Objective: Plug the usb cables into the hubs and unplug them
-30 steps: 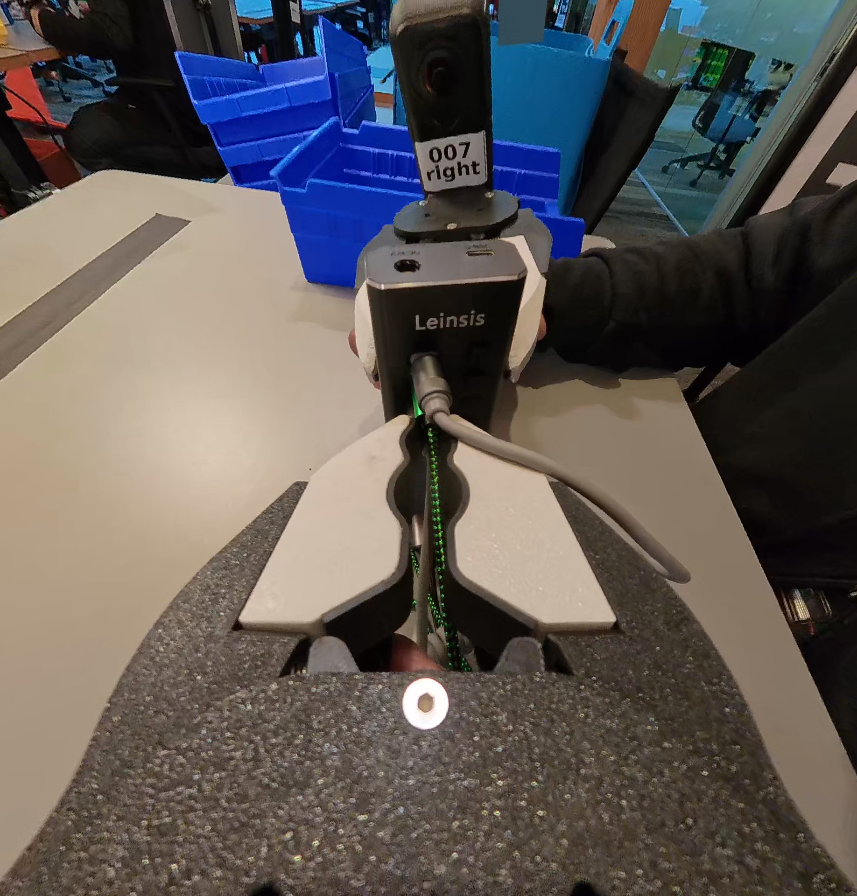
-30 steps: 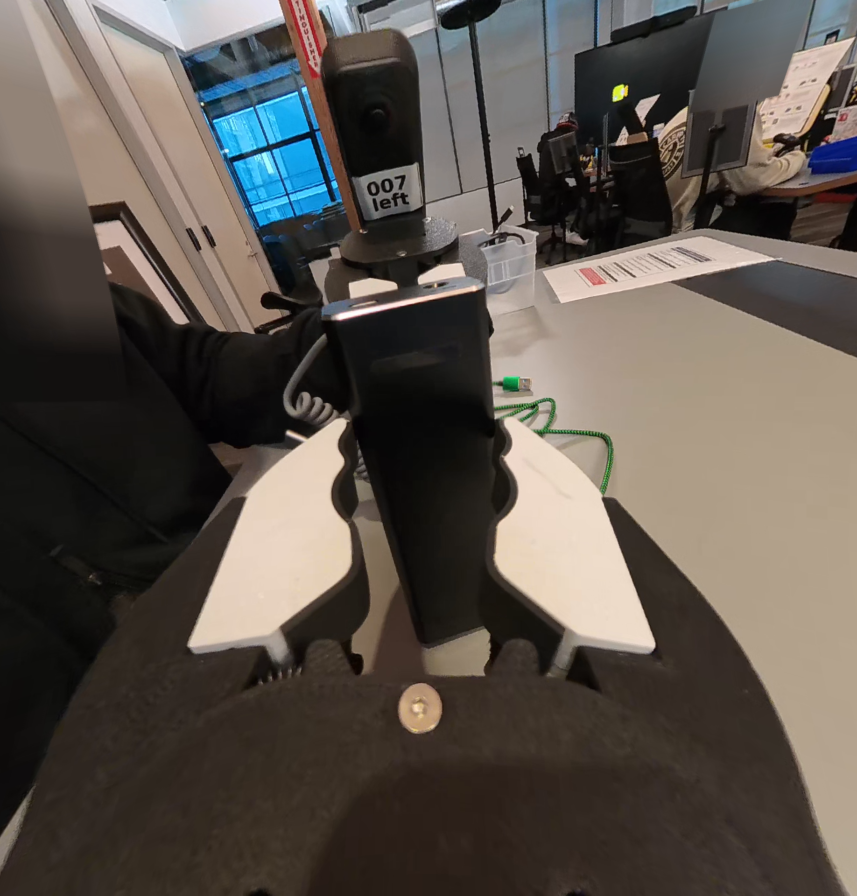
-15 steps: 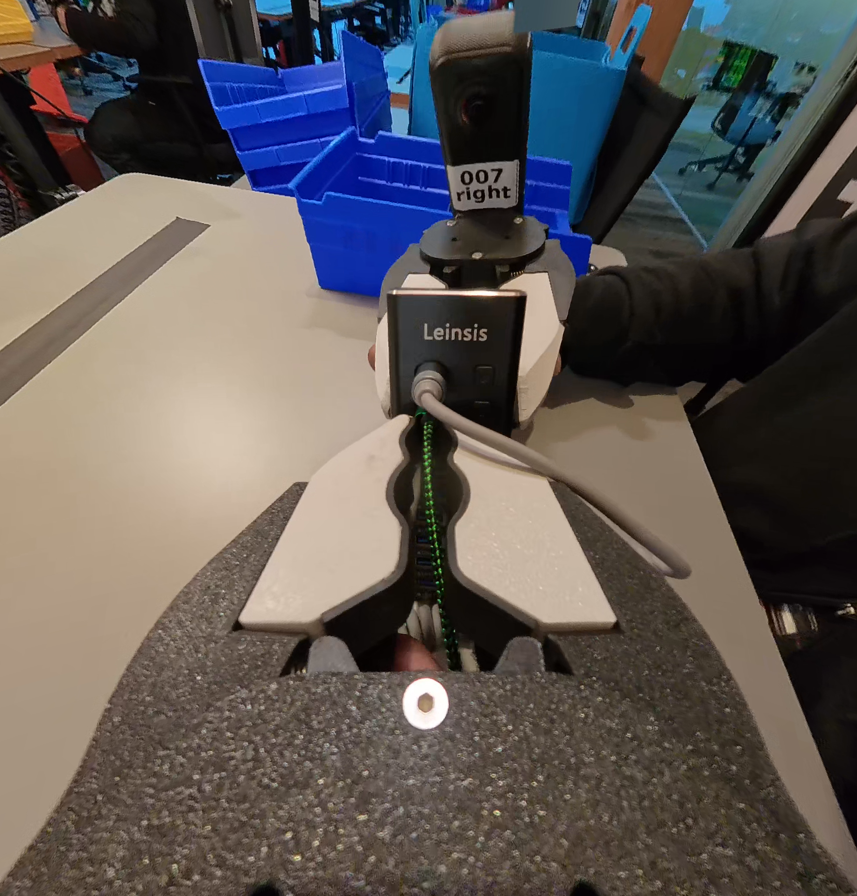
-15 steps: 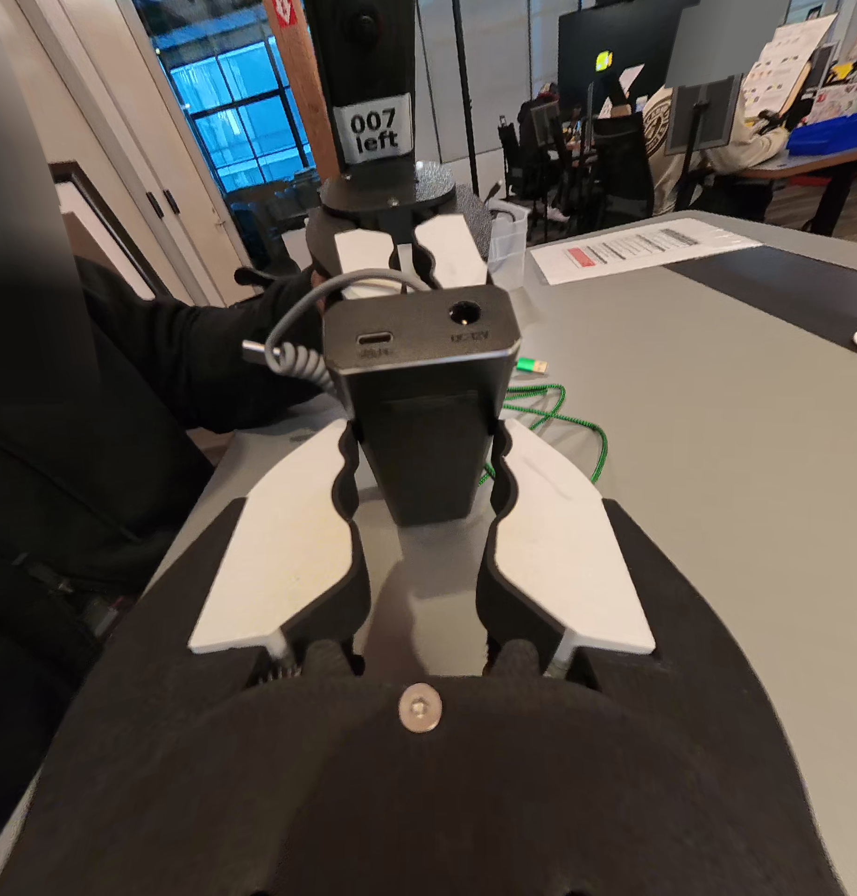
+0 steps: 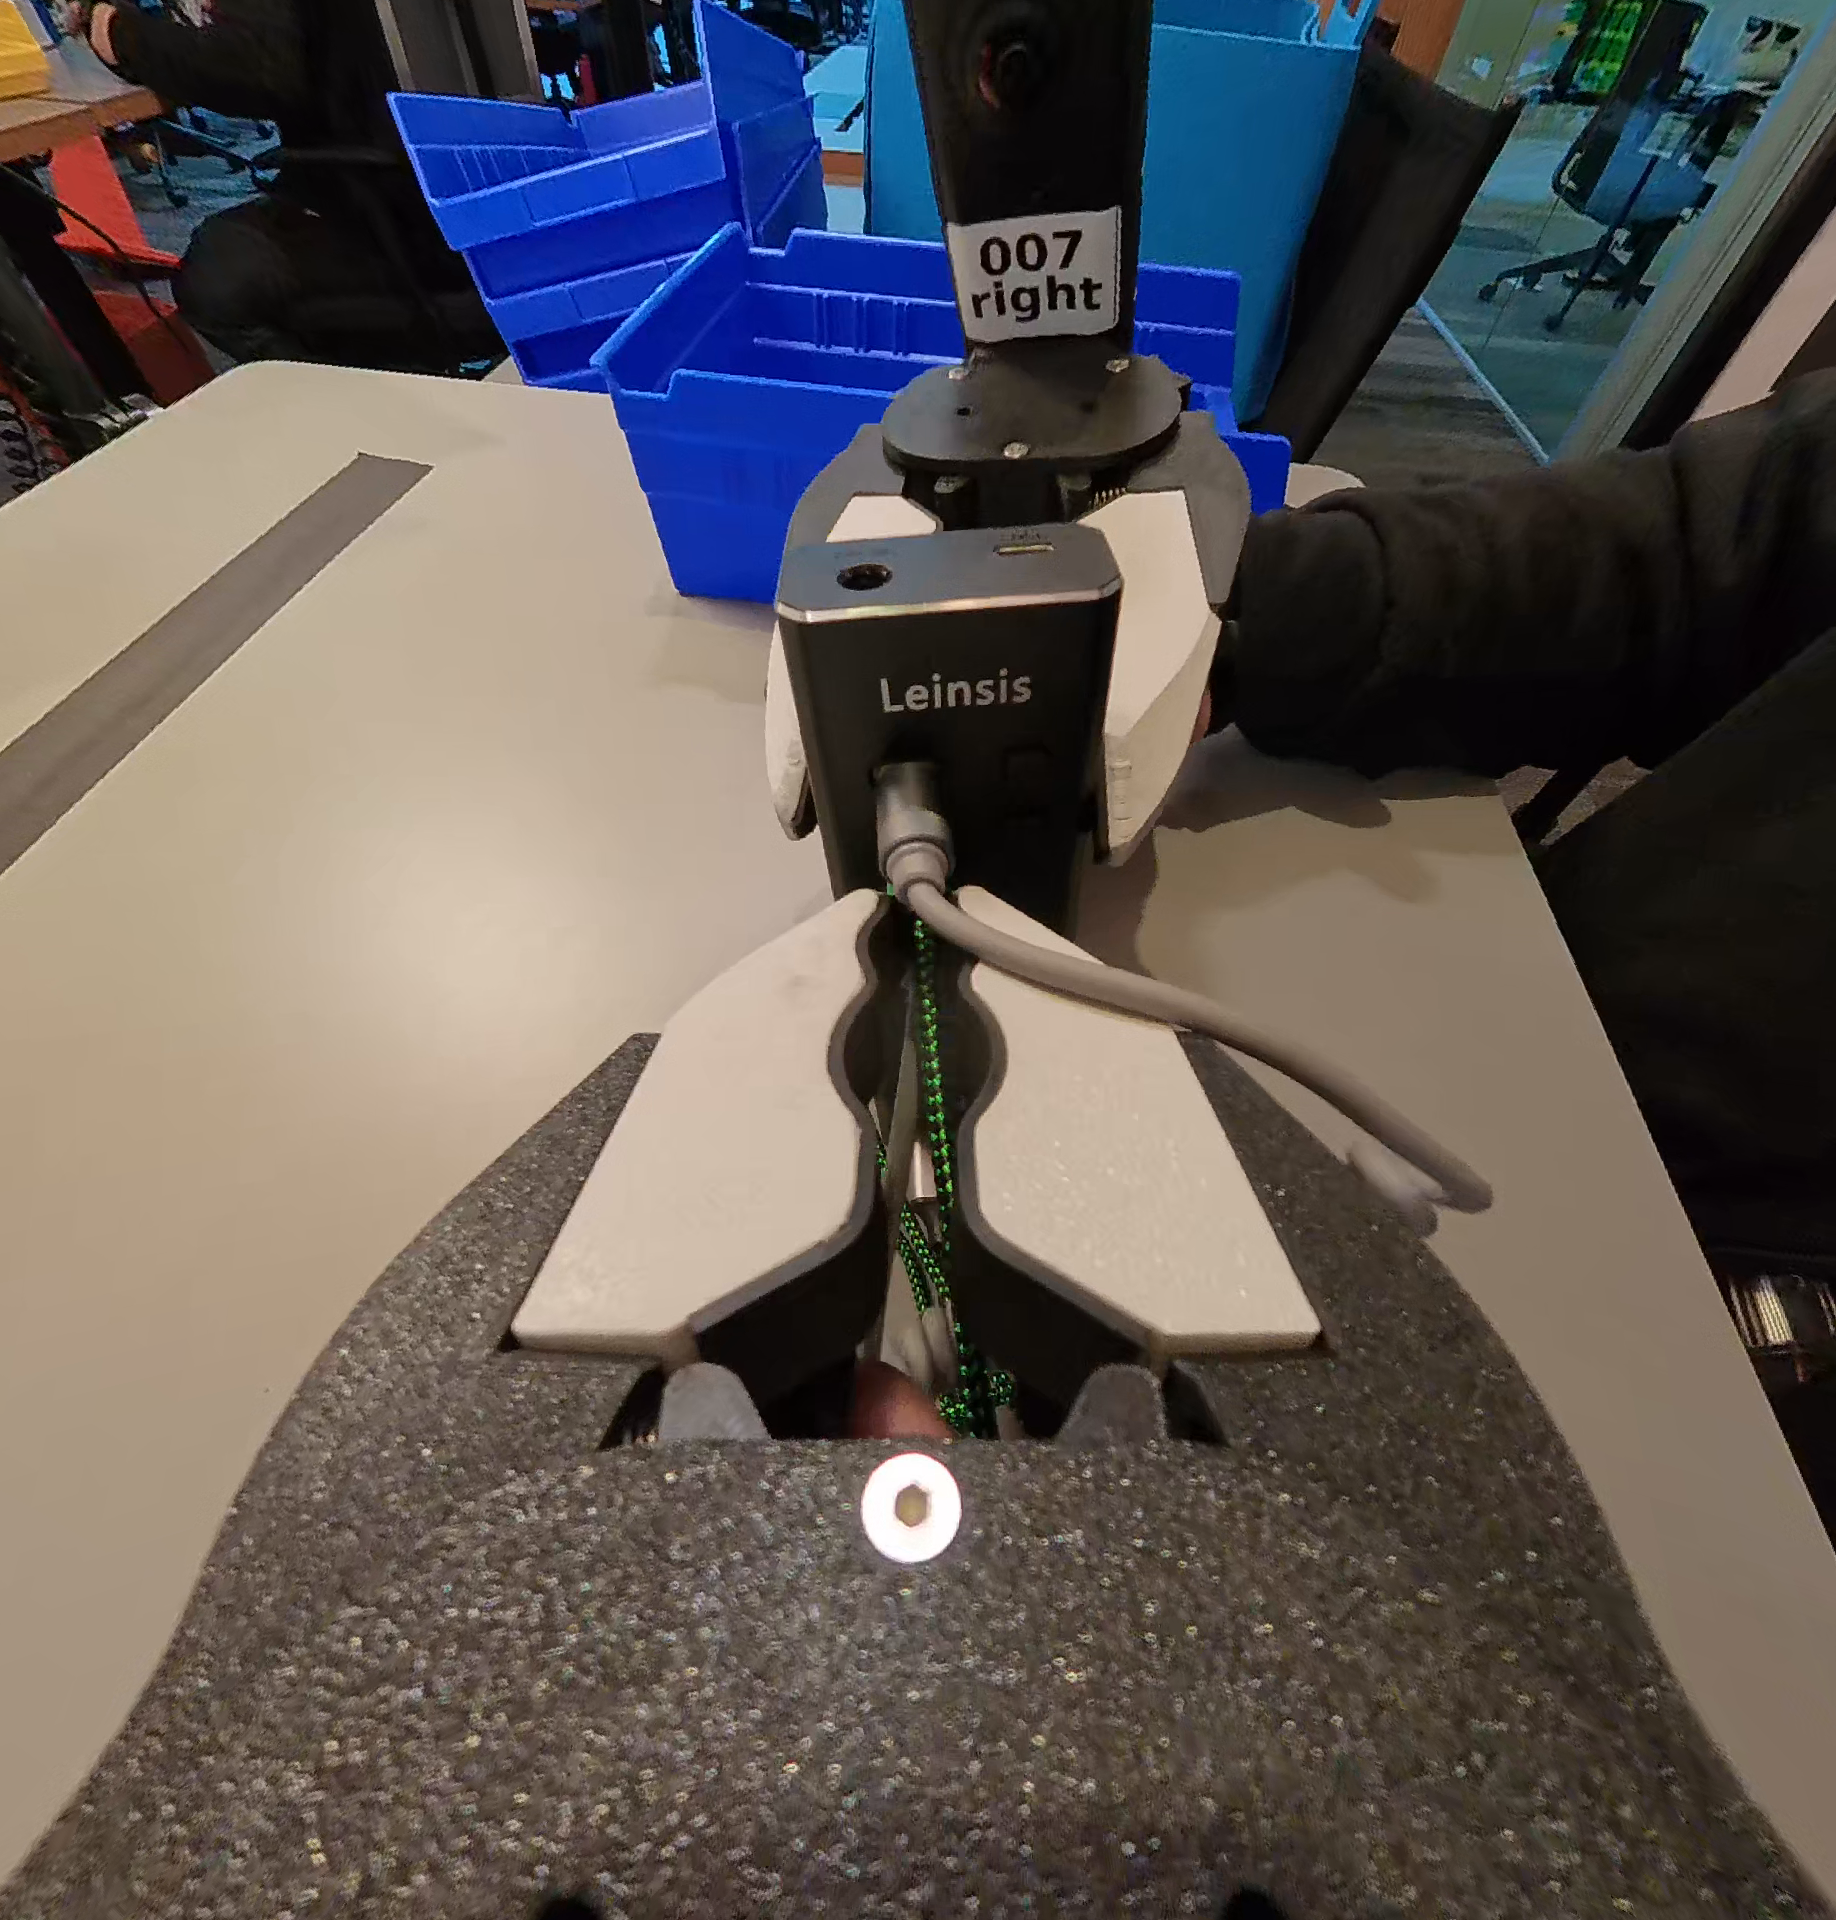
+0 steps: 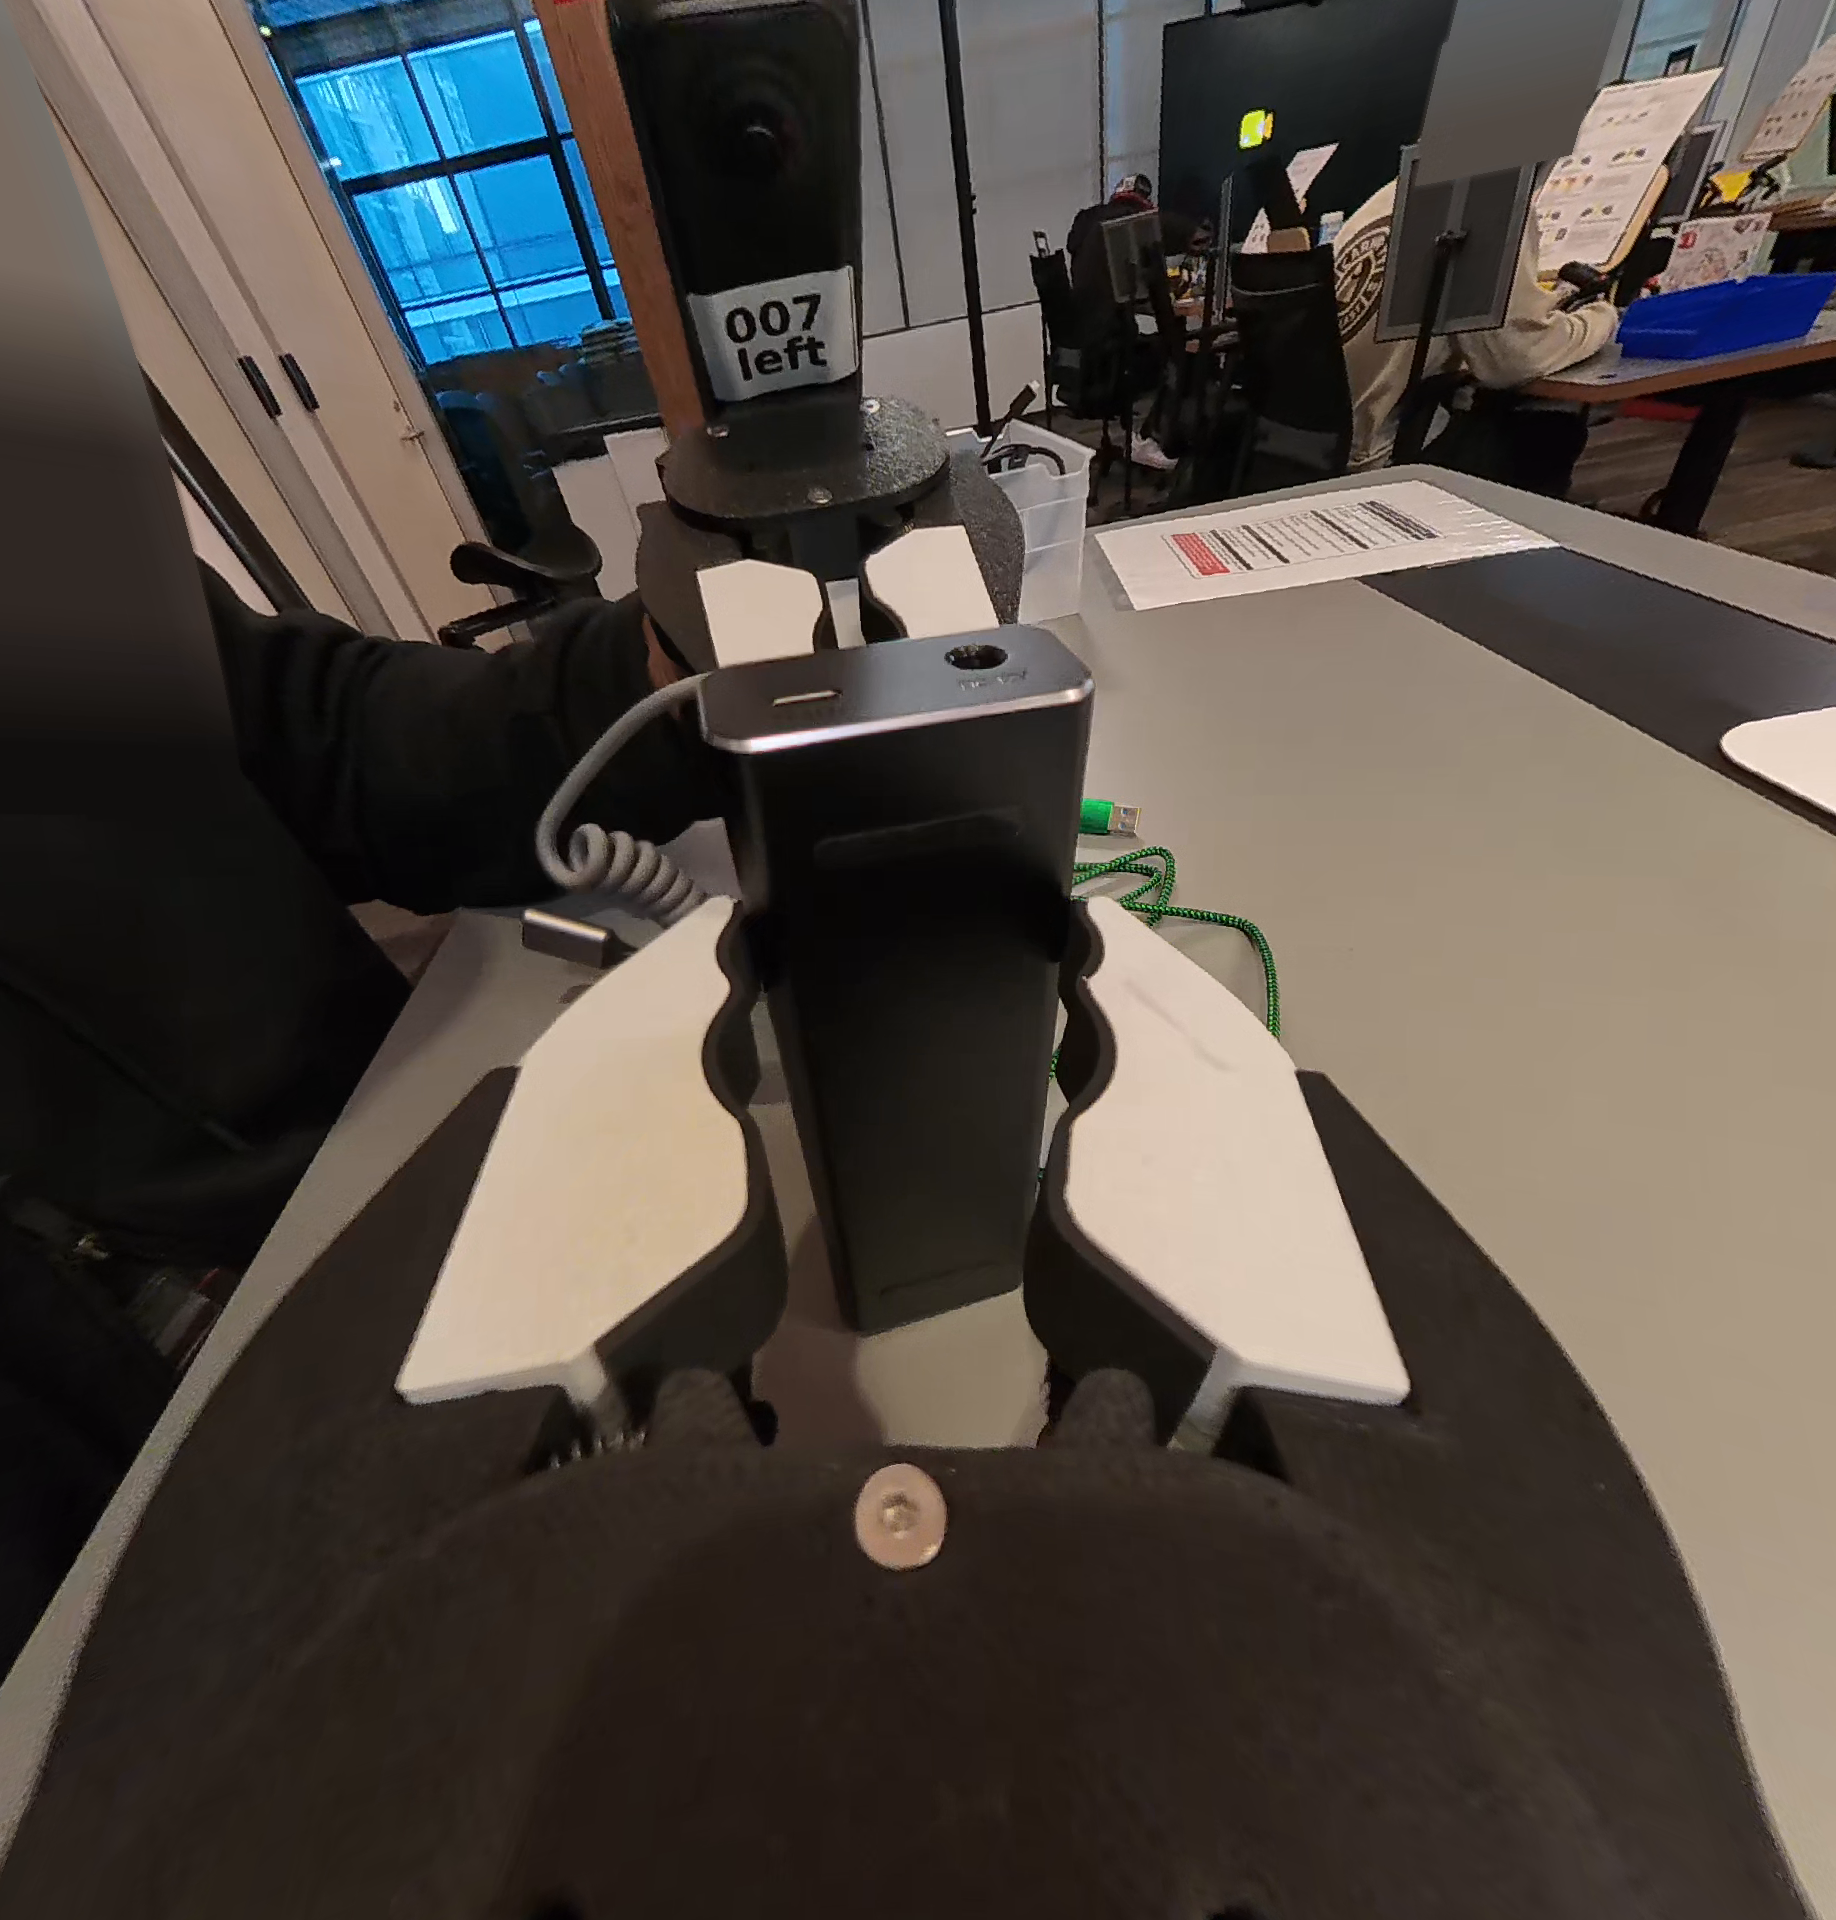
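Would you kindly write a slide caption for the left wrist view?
Left gripper shut on a green braided cable at the black hub, which the right gripper holds upright.

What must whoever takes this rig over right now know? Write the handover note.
Right hand-held gripper: shut on the black hub, held upright on the table.
Left hand-held gripper: shut on the green braided cable, tips right at the hub's port face.
Done: the grey cable is plugged into a front port.
Unclear: whether the green cable's gripped end is seated; the fingers hide it. Its other green plug lies loose on the table.
Left: seat the green cable if needed, then unplug both.
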Demonstrator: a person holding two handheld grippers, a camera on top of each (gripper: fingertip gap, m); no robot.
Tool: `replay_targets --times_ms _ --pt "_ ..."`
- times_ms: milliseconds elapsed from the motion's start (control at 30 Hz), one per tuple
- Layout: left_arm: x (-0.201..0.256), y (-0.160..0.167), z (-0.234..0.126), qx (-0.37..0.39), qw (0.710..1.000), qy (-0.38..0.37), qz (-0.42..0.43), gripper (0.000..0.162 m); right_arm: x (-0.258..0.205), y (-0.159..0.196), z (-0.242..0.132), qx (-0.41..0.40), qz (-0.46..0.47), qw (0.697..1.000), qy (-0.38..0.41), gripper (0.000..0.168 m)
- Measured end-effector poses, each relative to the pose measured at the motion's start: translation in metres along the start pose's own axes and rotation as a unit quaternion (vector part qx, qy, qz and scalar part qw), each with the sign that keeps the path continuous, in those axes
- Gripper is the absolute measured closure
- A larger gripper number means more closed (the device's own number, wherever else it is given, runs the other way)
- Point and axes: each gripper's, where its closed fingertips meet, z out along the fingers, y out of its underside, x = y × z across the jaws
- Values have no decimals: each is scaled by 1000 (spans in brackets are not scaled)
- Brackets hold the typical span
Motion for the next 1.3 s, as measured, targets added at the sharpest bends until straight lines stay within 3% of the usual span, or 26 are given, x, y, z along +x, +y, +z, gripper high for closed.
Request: replay_targets --times_ms 533,800,1100,1300 --pt "-7 1 -4 -15 1000 8 24 155 5 -1 6 -32 -25 999 7 113" --pt "-44 -31 -11 26 998 -16 56 154 37 -39 3 -3 -53 998 33 113" --pt "-72 -4 0 -3 999 -27 28 153 68 -13 9 -43 -36 997 56 113" --pt "-81 0 -12 9 999 -37 12 128 67 -9 7 -25 -25 998 51 112"
